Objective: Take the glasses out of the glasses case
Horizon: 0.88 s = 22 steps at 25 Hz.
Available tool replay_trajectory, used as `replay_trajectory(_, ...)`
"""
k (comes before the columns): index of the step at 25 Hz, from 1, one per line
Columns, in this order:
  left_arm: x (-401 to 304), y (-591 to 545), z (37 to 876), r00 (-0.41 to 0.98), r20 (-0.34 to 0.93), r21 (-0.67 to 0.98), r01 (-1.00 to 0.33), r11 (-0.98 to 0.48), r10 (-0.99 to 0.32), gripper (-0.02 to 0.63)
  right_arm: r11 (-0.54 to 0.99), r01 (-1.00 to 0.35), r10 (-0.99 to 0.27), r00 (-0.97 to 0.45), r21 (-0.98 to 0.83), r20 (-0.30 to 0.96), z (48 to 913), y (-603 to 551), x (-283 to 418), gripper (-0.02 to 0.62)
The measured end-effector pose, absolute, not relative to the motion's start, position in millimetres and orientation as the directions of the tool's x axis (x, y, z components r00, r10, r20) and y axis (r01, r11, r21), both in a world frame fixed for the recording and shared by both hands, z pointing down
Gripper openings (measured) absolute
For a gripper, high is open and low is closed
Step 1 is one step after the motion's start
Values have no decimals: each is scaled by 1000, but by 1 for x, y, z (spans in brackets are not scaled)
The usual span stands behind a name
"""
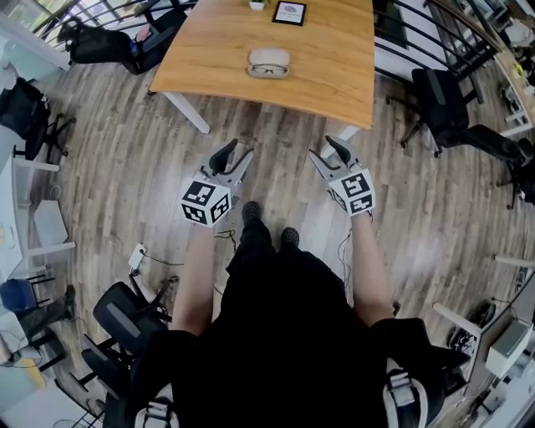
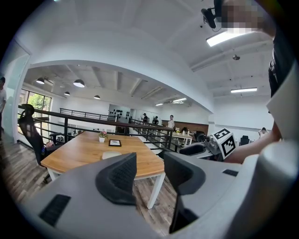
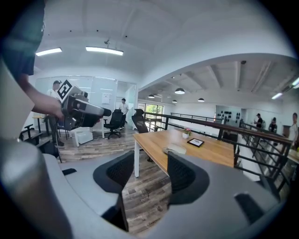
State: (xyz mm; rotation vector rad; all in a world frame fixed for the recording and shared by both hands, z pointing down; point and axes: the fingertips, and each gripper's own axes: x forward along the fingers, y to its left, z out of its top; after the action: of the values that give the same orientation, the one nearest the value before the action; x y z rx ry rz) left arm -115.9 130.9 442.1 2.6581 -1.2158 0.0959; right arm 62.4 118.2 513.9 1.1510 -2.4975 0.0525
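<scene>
Well, with the left claw [image 1: 235,159] and right claw [image 1: 331,155] both gaping wide and empty, well short of the case [image 1: 268,60] on the far table [image 1: 326,79], I'd step closer, pin the case with one and lift the glasses [image 1: 268,71] gently by the frame.

Case too small to read, tabletop cropped

In your head view the glasses case [image 1: 268,63] is too small to tell what lies inside. The top edge cuts off the tabletop's [image 1: 217,58] far end and the plant pot [image 1: 257,4]. In both of your gripper views a jaw hides the case's near edge.
</scene>
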Motion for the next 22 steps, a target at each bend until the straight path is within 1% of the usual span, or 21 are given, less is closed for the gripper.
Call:
replay_trajectory(8, -142, 94, 447, 686, 155, 188, -727, -660, -711, 187, 639, -761, -736, -560, 115, 382, 521, 88, 37, 236)
replay_trajectory(22, -207, 19, 453, 743, 152, 200, -669, -716, -652, 187, 583, -804, -774, -506, 117, 380, 520, 26, -36, 236)
